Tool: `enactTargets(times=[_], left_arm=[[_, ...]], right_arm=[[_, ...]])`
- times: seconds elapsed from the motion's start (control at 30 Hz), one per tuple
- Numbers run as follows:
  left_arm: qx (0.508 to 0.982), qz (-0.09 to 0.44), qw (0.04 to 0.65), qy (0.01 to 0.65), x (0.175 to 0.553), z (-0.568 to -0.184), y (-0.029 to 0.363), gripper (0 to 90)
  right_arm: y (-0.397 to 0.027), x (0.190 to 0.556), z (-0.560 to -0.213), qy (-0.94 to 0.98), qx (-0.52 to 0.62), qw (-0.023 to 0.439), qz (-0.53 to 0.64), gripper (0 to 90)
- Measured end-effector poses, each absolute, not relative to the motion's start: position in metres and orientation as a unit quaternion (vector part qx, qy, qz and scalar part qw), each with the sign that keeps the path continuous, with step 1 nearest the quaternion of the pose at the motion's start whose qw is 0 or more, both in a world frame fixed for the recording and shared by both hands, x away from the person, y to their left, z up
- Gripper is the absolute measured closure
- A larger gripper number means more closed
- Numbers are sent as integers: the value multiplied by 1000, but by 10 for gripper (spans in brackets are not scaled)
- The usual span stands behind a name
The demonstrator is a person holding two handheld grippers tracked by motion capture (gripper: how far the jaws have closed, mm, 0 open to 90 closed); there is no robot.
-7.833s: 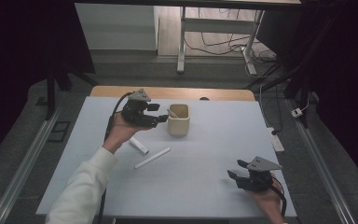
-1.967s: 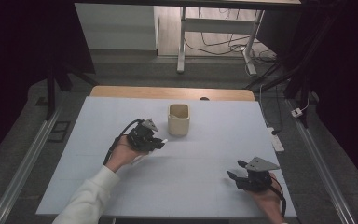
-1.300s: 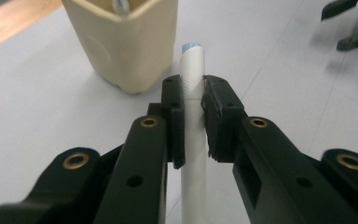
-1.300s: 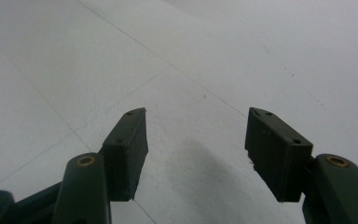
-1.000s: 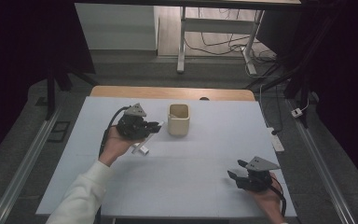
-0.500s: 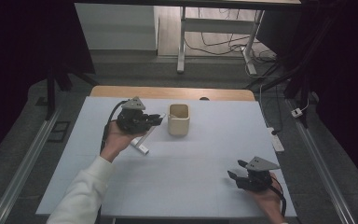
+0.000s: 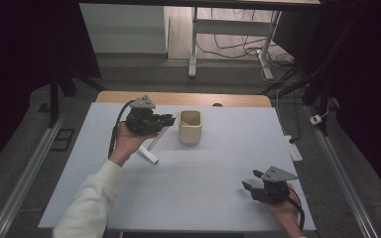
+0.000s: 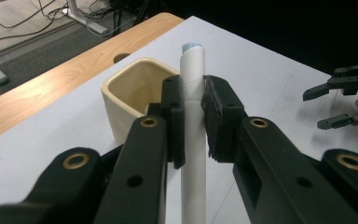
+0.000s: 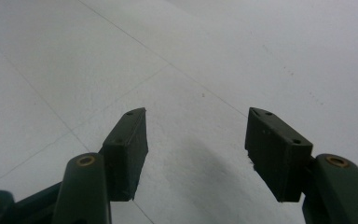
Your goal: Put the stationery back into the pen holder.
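White marker (image 8: 192, 116) between left gripper's (image 8: 193, 100) pads

White marker (image 8: 193, 135) runs off left gripper view's bottom edge; cup (image 8: 130, 95) partly hidden behind jaws.

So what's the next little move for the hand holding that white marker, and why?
Probably carry it a bit further until it is over the cup, then tip it upright. The left gripper is clamped on the white marker, whose tip is near the cup's rim but not yet above its opening. A second marker lies on the table.
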State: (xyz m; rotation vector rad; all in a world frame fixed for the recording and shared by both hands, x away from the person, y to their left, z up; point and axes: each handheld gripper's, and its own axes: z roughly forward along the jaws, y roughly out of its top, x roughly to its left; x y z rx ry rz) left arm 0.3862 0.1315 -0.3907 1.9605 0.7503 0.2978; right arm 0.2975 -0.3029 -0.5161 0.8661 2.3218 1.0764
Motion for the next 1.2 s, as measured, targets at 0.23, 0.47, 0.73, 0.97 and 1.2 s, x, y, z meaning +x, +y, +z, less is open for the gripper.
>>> enactTargets(times=[0.23,0.47,0.73,0.97,1.2], left_arm=[[808,131,486,306,391,-385,124,776],[804,136,492,305,395,-380,119,776],[805,142,491,302,401,-372,113,776],[804,149,491,300,405,-367,107,776],[801,150,494,302,410,-365,103,776]], right_arm=[[-303,298,-516,838,314,219,390,385],[-304,298,-516,838,313,219,390,385],[-304,298,-516,837,316,220,388,385],[-304,298,-516,837,316,219,389,385],[-304,298,-516,837,316,219,388,385]])
